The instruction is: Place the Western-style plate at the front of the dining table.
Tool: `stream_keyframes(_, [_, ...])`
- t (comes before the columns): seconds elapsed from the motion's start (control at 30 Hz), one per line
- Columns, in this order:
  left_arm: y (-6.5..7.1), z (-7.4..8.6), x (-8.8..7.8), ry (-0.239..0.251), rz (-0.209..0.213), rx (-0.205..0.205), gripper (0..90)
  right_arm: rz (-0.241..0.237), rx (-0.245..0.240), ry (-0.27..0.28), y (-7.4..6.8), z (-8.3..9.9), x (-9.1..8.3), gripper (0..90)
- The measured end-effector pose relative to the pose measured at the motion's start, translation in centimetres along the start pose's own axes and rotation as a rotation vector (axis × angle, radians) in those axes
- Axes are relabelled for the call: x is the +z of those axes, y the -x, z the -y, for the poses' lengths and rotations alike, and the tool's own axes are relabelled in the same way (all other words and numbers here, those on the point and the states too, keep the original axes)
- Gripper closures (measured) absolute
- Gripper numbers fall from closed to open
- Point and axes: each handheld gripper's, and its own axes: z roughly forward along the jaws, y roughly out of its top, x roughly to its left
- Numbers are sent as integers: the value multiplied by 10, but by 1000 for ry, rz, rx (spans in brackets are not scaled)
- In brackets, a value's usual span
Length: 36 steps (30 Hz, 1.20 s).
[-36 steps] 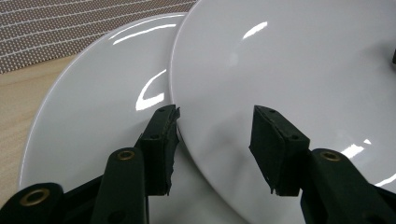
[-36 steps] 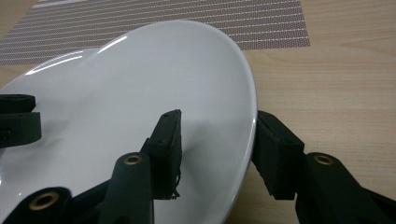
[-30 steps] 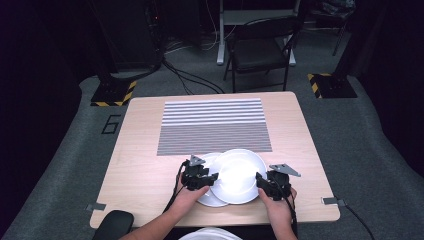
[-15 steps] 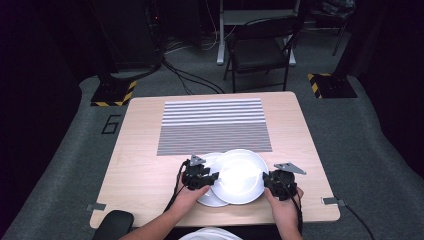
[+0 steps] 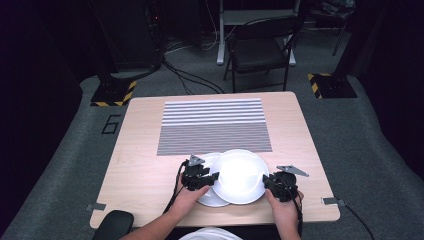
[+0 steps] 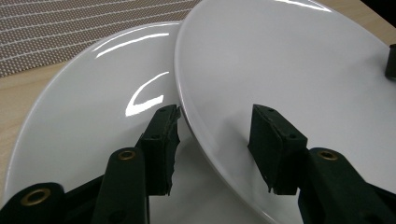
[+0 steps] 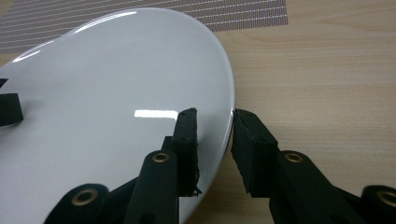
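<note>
The left gripper [image 6: 215,149] is being held with its jaws straddling the near rim of the glossy round white upper plate [image 5: 240,175], not yet clamped, above the white lower plate [image 6: 88,116]. Opposite, that rim is being pinched by the right gripper [image 7: 215,140], so the plate is being steadied for lifting.

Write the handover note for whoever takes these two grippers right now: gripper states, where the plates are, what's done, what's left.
Right gripper: shut on the rim of the upper plate, at its right edge.
Left gripper: jaws straddle the upper plate's left rim; a gap shows beside the pads, so I cannot tell whether it is gripped.
Plates: the upper plate overlaps the lower plate, which sits to its left on the table, near the front edge. The striped mat behind them is bare.
Done: right side of the upper plate gripped.
Left: probably secure the left rim, then lift the upper plate off the lower one.
</note>
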Motion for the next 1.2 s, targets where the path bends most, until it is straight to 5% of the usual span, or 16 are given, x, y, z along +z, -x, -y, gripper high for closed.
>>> stream_keyframes(0.57, [4,5,-5,-6,12,-6,513,12,7,-22,-15,17,-8,546])
stream_keyframes(0.87, [3,8,-6,-16,26,-28,520,-62,78,-37,-20,32,-16,505])
stream_keyframes(1.2, [5,9,-7,-18,-2,-49,517,-44,84,-26,-25,29,-11,498])
